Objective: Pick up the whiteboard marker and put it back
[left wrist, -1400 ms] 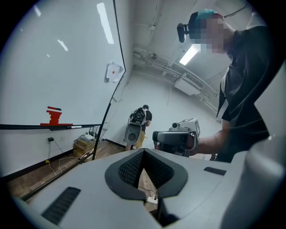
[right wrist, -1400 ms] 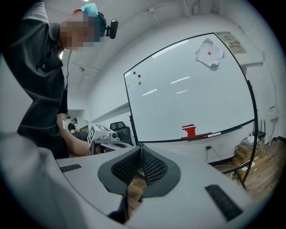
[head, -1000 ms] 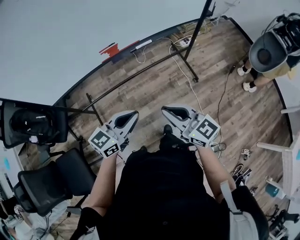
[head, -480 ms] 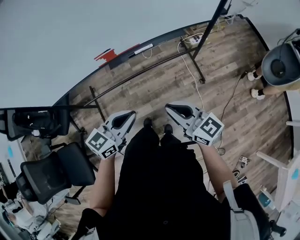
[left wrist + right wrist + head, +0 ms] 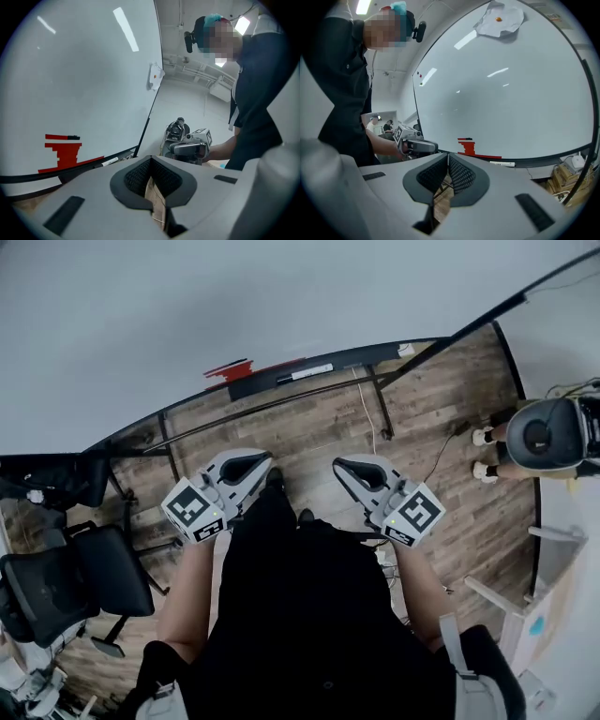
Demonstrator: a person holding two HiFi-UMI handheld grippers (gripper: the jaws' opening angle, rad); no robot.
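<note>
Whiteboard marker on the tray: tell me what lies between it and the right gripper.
Head view: only wood floor and the board stand's black crossbar lie between the right gripper and the whiteboard marker; nothing blocks the way.

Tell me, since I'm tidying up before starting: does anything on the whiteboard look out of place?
One thing: a crumpled white sheet with an orange spot hangs askew high on the whiteboard, near its edge. The whiteboard marker lies flat on the ledge below; nothing odd there.
</note>
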